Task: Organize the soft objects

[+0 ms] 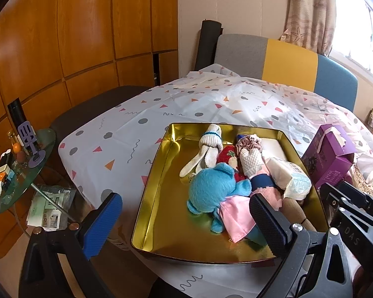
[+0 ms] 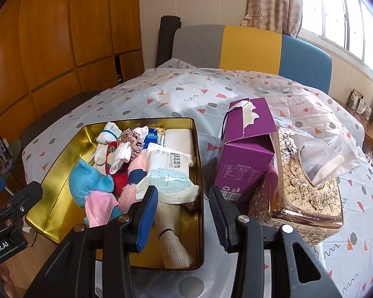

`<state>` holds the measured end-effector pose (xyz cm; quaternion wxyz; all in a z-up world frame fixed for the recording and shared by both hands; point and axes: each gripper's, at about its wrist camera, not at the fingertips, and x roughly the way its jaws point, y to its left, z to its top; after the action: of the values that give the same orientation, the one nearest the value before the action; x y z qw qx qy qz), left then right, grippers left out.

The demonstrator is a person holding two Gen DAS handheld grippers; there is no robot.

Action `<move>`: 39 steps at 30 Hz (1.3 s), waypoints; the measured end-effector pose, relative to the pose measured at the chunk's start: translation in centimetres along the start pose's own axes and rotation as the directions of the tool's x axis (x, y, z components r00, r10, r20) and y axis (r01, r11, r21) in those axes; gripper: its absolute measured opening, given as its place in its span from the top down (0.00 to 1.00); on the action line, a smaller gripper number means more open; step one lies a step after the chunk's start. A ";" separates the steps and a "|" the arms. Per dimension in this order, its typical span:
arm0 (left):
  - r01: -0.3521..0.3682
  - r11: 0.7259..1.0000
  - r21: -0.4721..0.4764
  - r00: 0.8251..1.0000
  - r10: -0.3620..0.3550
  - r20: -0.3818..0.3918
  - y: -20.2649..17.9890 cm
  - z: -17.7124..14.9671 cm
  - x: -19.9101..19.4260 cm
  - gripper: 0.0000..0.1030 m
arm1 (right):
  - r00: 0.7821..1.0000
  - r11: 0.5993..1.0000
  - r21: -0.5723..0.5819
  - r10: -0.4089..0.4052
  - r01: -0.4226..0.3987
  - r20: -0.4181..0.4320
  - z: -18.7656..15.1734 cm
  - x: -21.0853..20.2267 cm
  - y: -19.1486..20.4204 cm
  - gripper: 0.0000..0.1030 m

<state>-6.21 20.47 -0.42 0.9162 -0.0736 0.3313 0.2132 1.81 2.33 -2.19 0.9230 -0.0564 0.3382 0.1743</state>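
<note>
The blue plush toy point(image 1: 212, 188) (soft, light) suits a belly grasp; the left gripper point(image 1: 184, 223) stands wide and empty, and the right gripper point(image 2: 184, 216) is half-open, holding nothing.

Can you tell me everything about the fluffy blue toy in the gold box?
The blue plush toy is a fuzzy, bright blue stuffed animal with small rounded ears, and it looks soft. It lies on its side in the gold tin, at the near left edge of the pile. A pink cloth lies against it, and a red plush piece touches its far side. No gripper touches it.
</note>
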 end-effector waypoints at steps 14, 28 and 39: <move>-0.009 1.000 -0.009 1.000 0.009 0.005 0.3 -0.1 -0.1 0.00 | 1.000 1.000 0.000 0.003 -0.003 -0.002 0.0 -0.1 0.0 0.58; -0.017 1.000 -0.018 1.000 0.017 0.012 0.6 0.0 -0.3 0.00 | 1.000 1.000 -0.005 0.007 -0.007 -0.006 -0.2 -0.1 0.2 0.58; -0.018 1.000 -0.017 1.000 0.018 0.013 0.6 -0.1 -0.3 0.00 | 1.000 1.000 -0.007 0.007 -0.007 -0.008 -0.3 0.0 0.3 0.58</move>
<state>-6.74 20.93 -0.25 0.9158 -0.0770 0.3240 0.2246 1.51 2.51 -2.41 0.9208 -0.0594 0.3416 0.1787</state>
